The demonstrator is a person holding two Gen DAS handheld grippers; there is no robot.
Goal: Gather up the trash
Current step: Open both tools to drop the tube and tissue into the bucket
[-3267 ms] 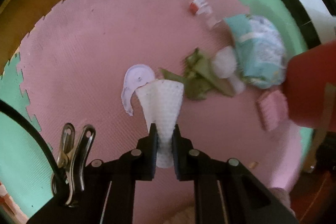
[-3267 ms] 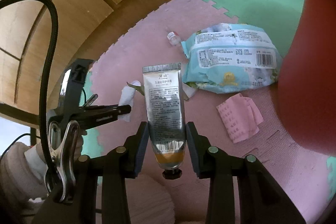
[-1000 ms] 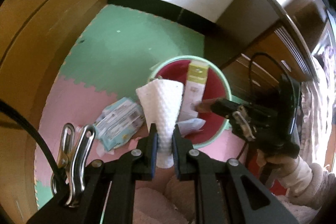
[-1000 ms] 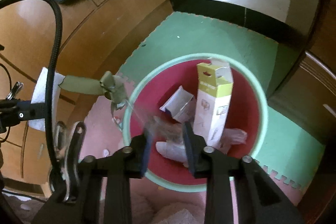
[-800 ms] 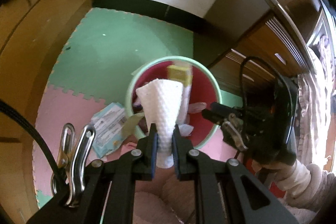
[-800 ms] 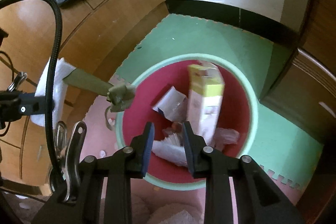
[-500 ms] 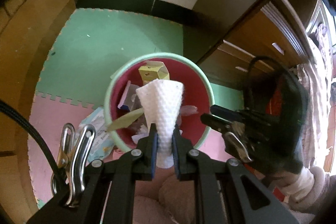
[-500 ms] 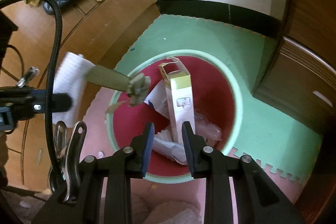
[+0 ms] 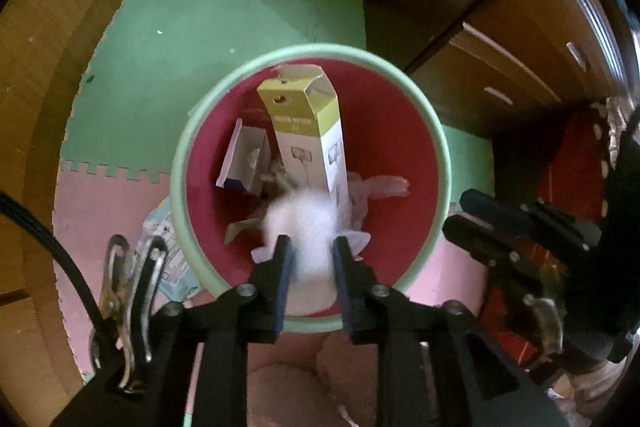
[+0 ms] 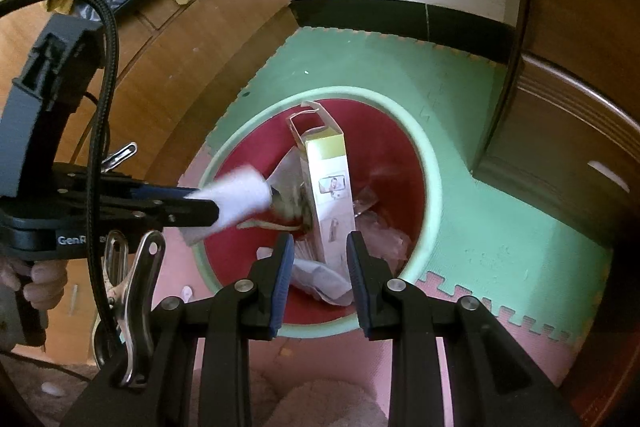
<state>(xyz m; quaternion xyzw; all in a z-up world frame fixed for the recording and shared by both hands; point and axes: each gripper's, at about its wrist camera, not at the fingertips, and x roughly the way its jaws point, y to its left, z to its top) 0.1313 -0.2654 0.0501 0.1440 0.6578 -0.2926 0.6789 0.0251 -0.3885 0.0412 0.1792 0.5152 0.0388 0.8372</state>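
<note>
Two grippers: both of yours hang over the bin [image 9: 182, 227], pointing steeply down into it.
Left hand pose: seen from the right wrist, your left hand [image 10: 38, 279] sits at nine o'clock, fingers curled round the handle, the tool reaching level across toward the bin's rim.
Left gripper [image 9: 308, 255]: its jaws have just been opening; the white tissue [image 9: 304, 223] is between them as a blurred puff, and the pads no longer seem to press on it.
Hard to make out: the tissue is smeared by motion in both views, so you cannot tell whether it touches a pad or is already clear.
Bin contents: a tall yellow-topped box [image 9: 308, 135] stands upright at twelve o'clock, a small open carton [image 9: 246, 163] at ten o'clock beside it, crumpled wrappers [image 9: 376, 187] at two o'clock.
Cut off: the blue packet [image 9: 168, 255] on the pink mat at eight o'clock is half hidden behind the bin wall.
Right gripper [image 10: 316, 259]: parted, nothing between its pads; the box shows behind the gap.
Right hand: out of frame, only the tool's body shows at four o'clock in the left view.
</note>
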